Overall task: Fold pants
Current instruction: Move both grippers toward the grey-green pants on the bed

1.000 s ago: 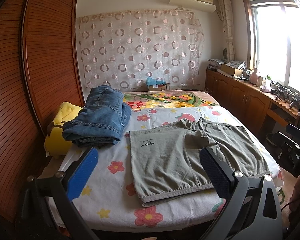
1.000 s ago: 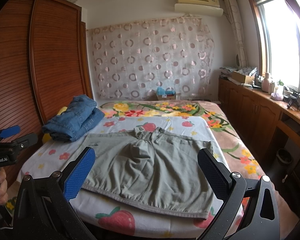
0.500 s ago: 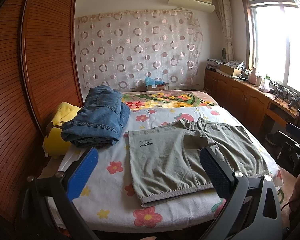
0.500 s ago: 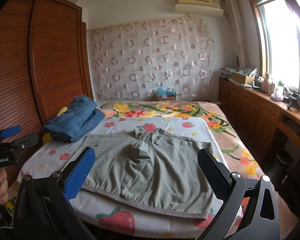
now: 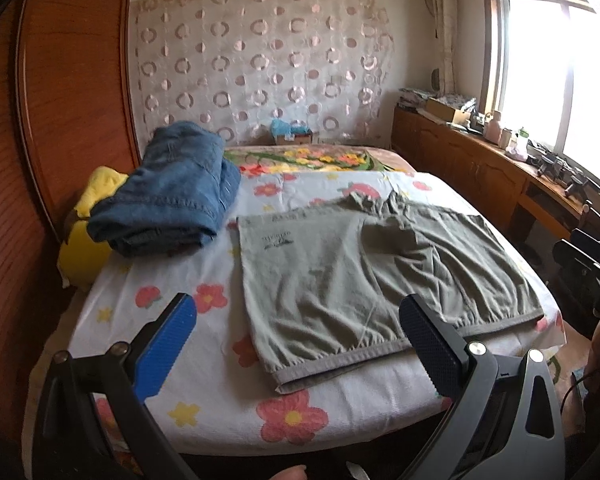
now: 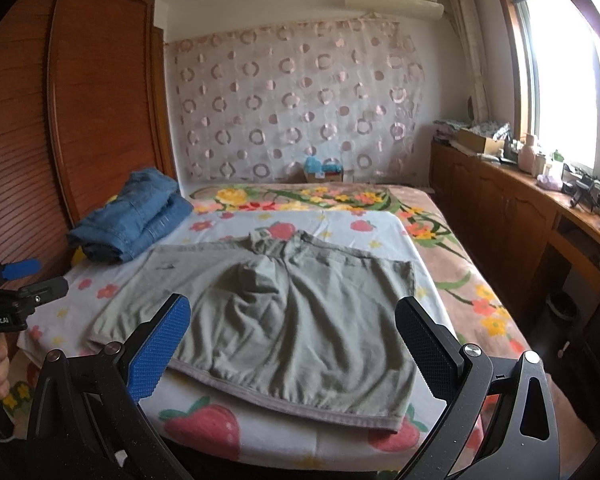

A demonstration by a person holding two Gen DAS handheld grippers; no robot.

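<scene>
Left gripper (image 5: 298, 340): held above near edge of bed (image 5: 220, 408), aimed fwd over it; jaws spread wide, nothing between them.
Right gripper (image 6: 292, 340): same pose, to the right; jaws spread, empty.
Grey-green shorts (image 6: 284, 320): flat on floral sheet (image 6: 228, 220), near foot of bed; waistband at near edge, leg openings toward far curtain; long axis across bed.
Folded jeans (image 5: 168, 196): stacked far left.

Both grippers nearer the bed (image 5: 340, 412) than a second ago, left gripper (image 5: 296, 344) tipped downward so its fingers now overlap the near hem of the grey-green pants (image 5: 340, 280), pants larger and lower in the right wrist view, right gripper (image 6: 292, 344) closing on the near hem.
</scene>
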